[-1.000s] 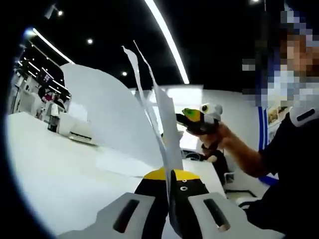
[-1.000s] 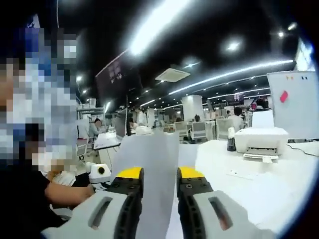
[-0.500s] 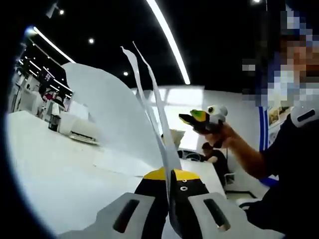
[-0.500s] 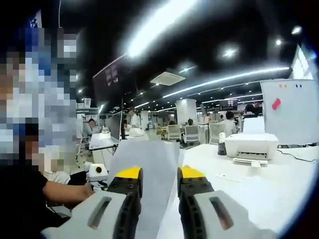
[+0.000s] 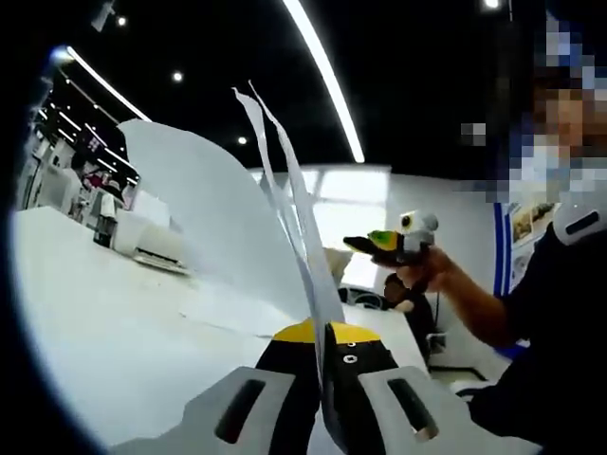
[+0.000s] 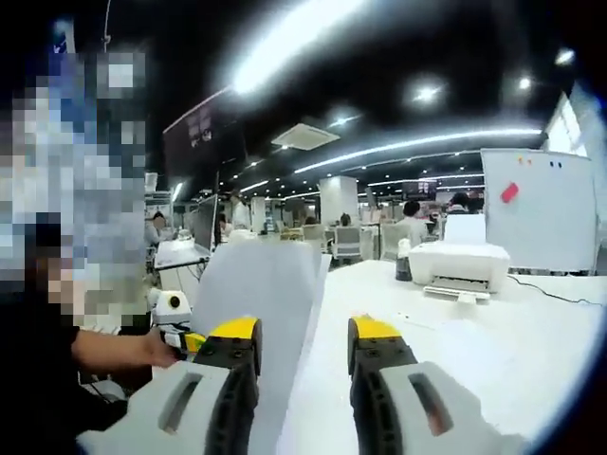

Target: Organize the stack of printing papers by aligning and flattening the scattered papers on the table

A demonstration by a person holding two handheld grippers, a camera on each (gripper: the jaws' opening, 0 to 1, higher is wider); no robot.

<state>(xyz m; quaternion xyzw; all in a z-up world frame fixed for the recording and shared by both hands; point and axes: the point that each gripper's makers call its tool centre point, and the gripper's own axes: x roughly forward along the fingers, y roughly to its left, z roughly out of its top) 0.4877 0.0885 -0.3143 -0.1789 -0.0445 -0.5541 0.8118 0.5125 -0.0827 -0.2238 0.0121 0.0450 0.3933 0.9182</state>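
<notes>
While the papers (image 5: 285, 218) are kept pinched upright above the worktop (image 5: 123, 341) by the left hand-held gripper (image 5: 322, 334), the right hand-held gripper (image 6: 302, 332) has been opened wider vs 1 s ago & drawn off; sheet edge (image 6: 261, 313) beside its left jaw, ungripped. Judged: regrasp/tapping to align comes next.
</notes>
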